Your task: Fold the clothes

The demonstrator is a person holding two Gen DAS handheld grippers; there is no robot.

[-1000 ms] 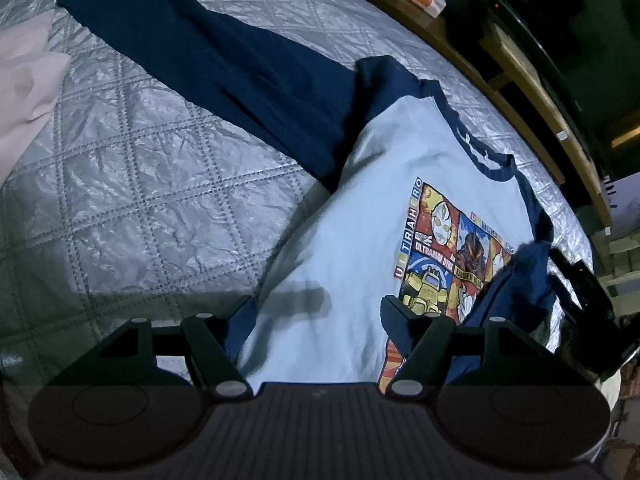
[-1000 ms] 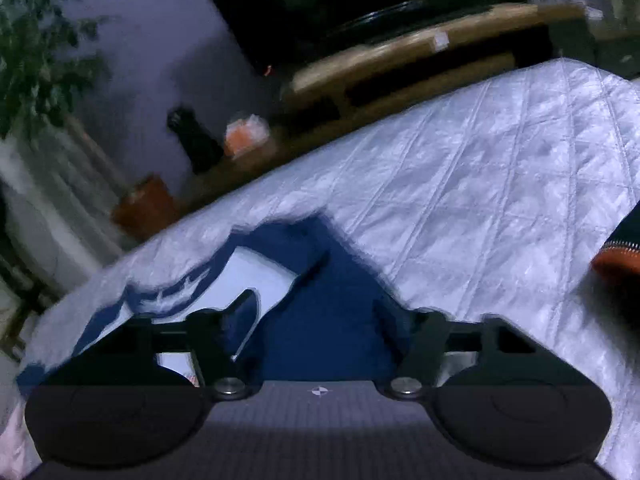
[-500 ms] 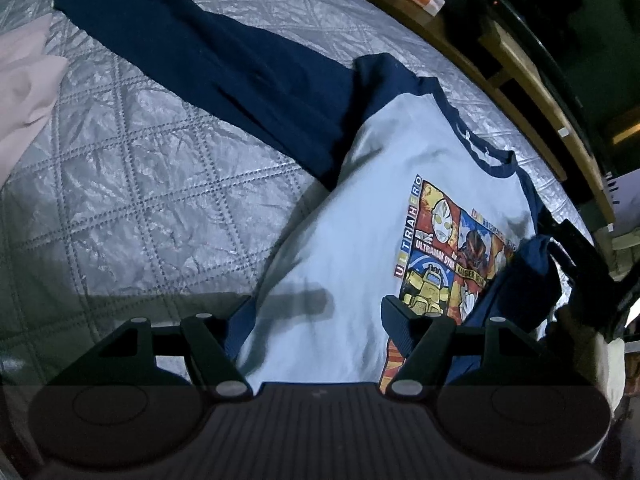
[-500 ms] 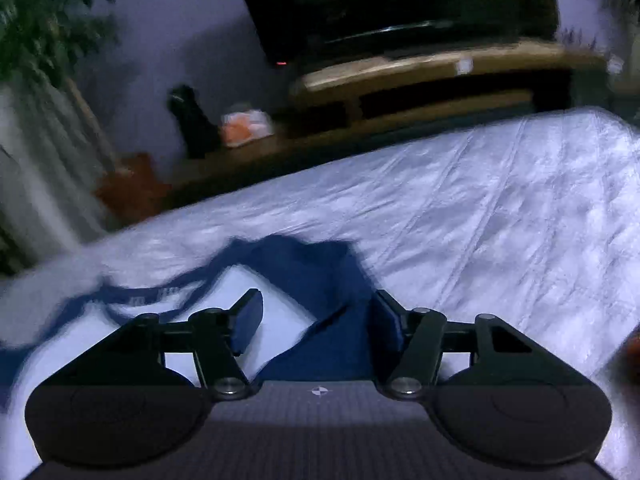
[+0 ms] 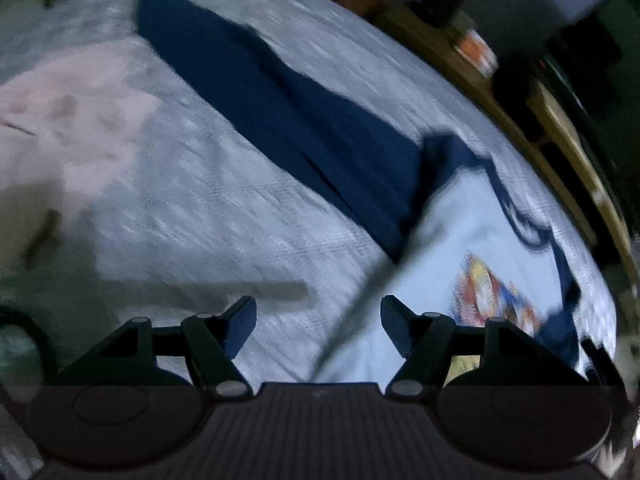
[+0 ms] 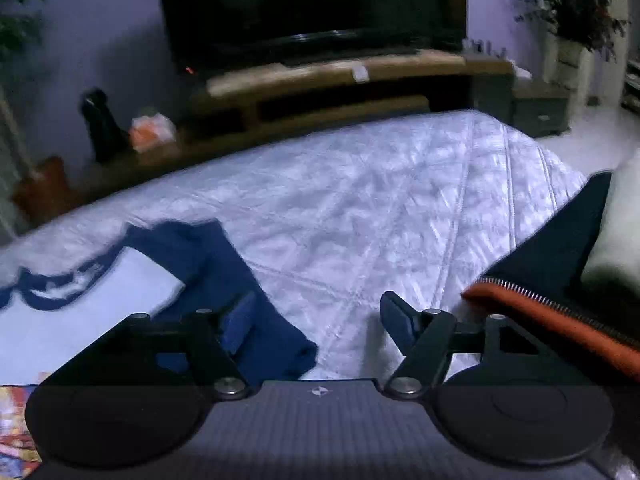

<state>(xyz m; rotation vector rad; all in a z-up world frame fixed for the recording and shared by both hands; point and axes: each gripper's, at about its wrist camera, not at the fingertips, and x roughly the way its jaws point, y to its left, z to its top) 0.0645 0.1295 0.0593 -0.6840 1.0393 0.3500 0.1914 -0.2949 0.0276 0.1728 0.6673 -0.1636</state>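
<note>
A light blue shirt (image 5: 460, 240) with navy raglan sleeves and a colourful cartoon print (image 5: 492, 292) lies on the quilted bed. Its long navy sleeve (image 5: 272, 96) stretches out flat toward the far left. My left gripper (image 5: 318, 322) hovers open over the shirt's left side edge, nothing between its fingers. In the right wrist view the shirt's other navy sleeve (image 6: 240, 280) lies folded in over the pale body (image 6: 80, 312). My right gripper (image 6: 318, 320) is open just above that sleeve's end and holds nothing.
A pink garment (image 5: 68, 120) lies at the bed's left. A dark jacket with an orange zip edge (image 6: 560, 280) lies at the right. Beyond the grey quilt (image 6: 380, 208) stand a wooden TV bench (image 6: 320, 80), a television (image 6: 308, 4) and plants.
The right gripper opened from nearly shut on the navy sleeve, and the sleeve now lies on the shirt. The left gripper swung left; its view is blurred and shows more of the pink garment.
</note>
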